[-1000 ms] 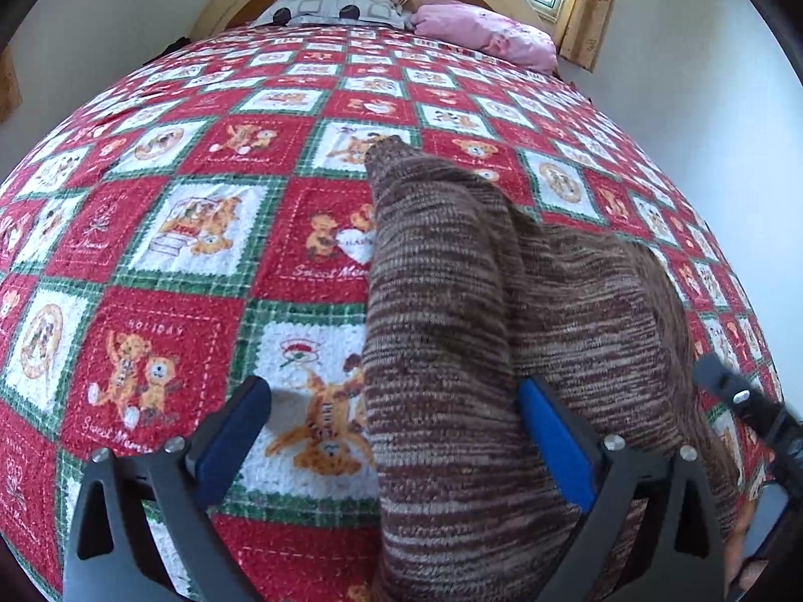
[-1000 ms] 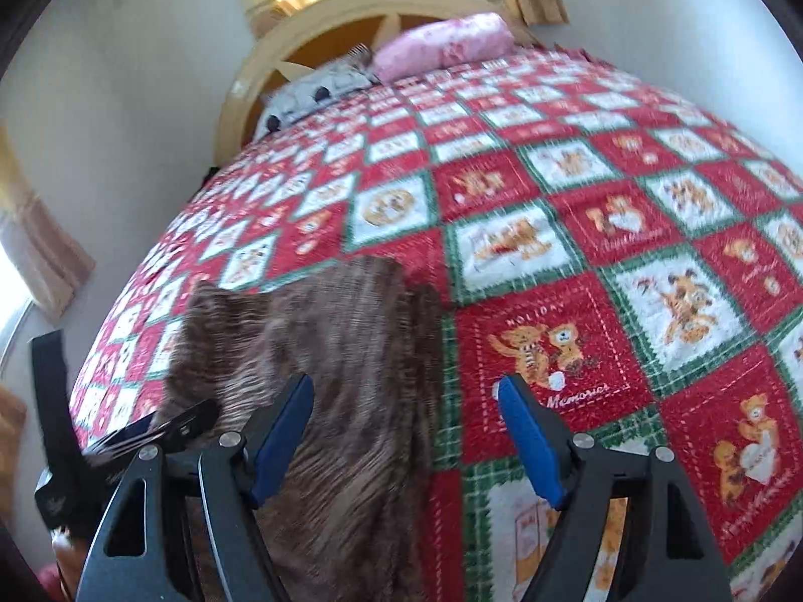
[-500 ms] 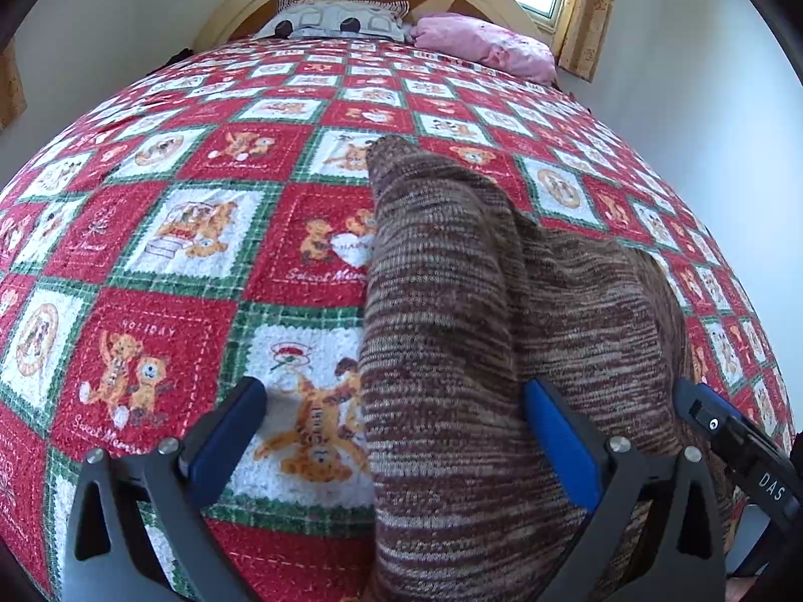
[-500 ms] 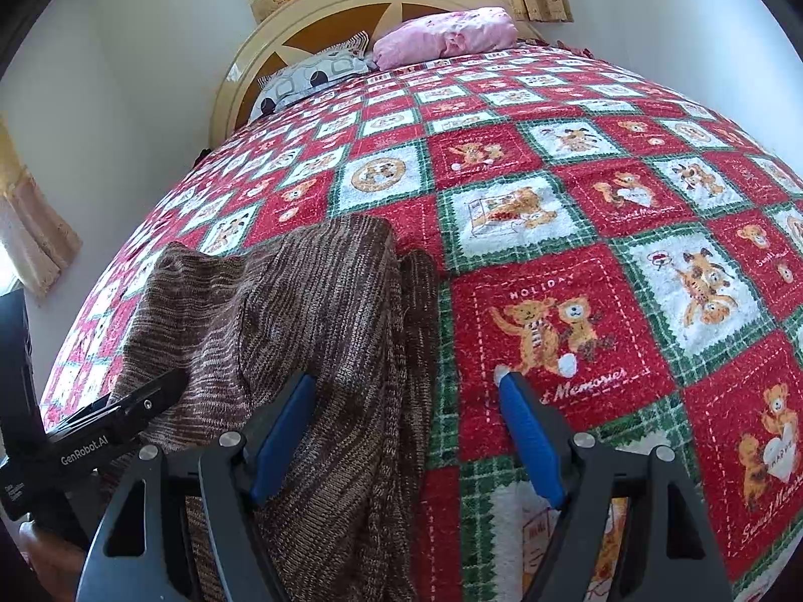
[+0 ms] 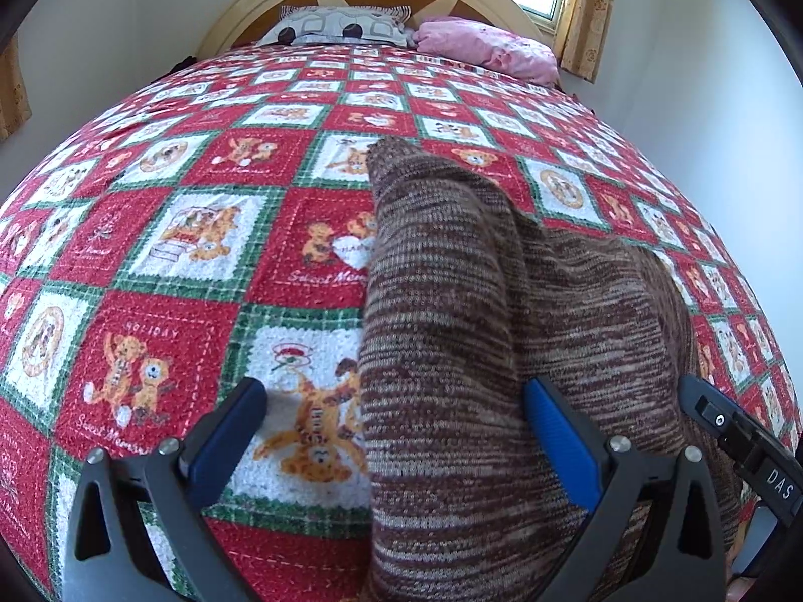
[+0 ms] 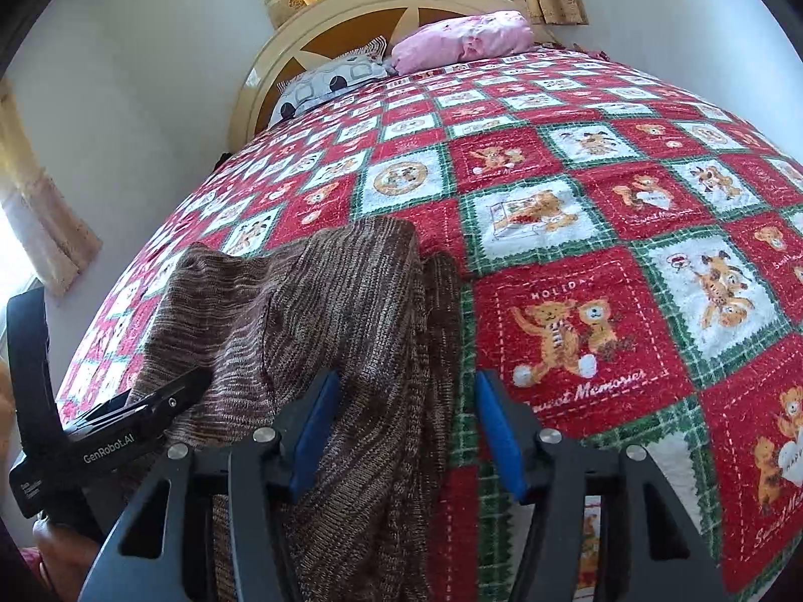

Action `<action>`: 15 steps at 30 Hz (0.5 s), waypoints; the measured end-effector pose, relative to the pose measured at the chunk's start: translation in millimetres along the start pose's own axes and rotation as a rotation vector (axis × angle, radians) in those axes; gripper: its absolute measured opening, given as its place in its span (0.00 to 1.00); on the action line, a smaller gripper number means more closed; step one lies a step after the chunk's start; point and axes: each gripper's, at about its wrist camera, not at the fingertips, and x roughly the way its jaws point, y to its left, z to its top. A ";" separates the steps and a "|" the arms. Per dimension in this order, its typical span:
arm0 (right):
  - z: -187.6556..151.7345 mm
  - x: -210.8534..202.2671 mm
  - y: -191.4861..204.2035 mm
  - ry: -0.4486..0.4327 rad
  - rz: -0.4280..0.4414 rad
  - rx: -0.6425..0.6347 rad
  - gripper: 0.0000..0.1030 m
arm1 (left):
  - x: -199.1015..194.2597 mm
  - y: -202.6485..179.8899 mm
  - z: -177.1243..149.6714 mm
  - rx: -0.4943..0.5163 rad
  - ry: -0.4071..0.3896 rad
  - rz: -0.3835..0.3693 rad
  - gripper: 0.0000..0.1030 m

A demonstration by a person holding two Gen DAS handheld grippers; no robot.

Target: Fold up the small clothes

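While your right gripper (image 6: 401, 426) points down at the near edge of the bed, its jaws have just been closing and now stand about half apart, with the near hem of the brown knit garment (image 6: 321, 321) between the blue pads (image 6: 311, 426). Cloth lies against the left pad, but the right pad looks clear of it, so you are not pinching yet. Your left gripper (image 5: 396, 431) is spread wide: one finger is over the patchwork quilt (image 5: 165, 231), the other over the garment, whose left edge runs between them (neither pad visibly presses on it).

That garment lies bunched lengthwise on the quilt, at the near end of the bed, well apart from the patterned pillow (image 5: 341, 25) and pink pillow (image 5: 482, 45) by the headboard (image 6: 361, 15).

Only the right wrist view shows your hand (image 6: 60, 552) under the left tool and the darker strip of knit along the garment's right side; only the left wrist view shows the garment's raised central fold.
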 end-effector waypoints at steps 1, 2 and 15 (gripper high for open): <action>0.8 0.6 -1.0 0.002 0.005 0.005 0.56 | 0.1 0.1 0.0 0.000 0.001 -0.001 1.00; 1.0 1.1 -1.6 0.003 0.011 0.012 0.56 | 0.1 0.1 0.0 0.000 0.001 -0.001 1.00; 1.0 2.3 -1.7 0.008 0.009 0.011 0.57 | -0.5 0.4 0.6 0.004 -0.003 0.008 1.00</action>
